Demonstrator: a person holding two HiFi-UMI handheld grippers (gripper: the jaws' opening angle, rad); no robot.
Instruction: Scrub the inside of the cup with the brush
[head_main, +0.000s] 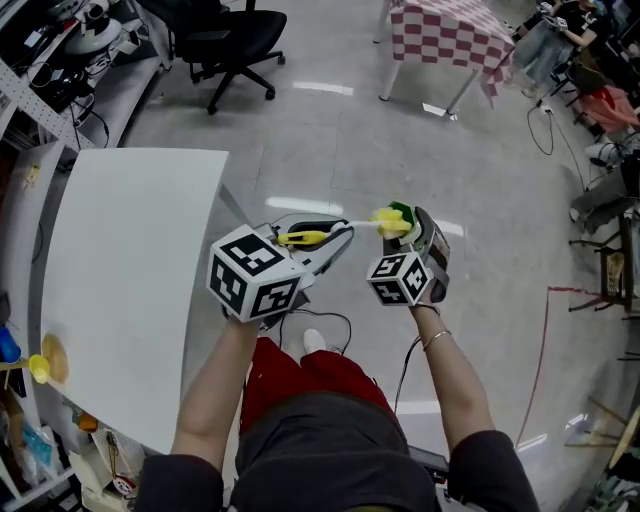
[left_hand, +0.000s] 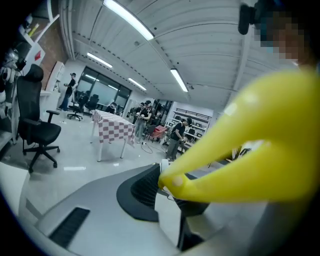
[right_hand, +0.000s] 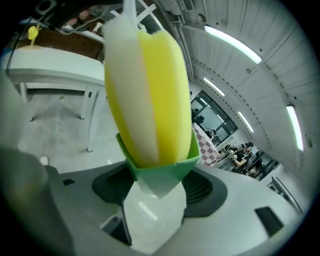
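Observation:
In the head view both grippers are held out over the floor, right of the white table. My left gripper (head_main: 335, 238) is shut on the yellow handle of the brush (head_main: 305, 237), which runs right to its yellow sponge head (head_main: 388, 220). That head sits inside a small green cup (head_main: 403, 214), on which my right gripper (head_main: 412, 226) is shut. The left gripper view shows the yellow handle (left_hand: 250, 150) large between the jaws of the left gripper (left_hand: 167, 185). In the right gripper view the yellow-and-white sponge (right_hand: 150, 90) stands in the green cup (right_hand: 160, 167), gripped by the right gripper (right_hand: 155, 197).
A white table (head_main: 130, 280) lies to the left, with small items at its near-left edge. A black office chair (head_main: 225, 45) and a red-checked table (head_main: 450, 35) stand farther off. Cables (head_main: 330, 325) trail on the grey floor by the person's feet.

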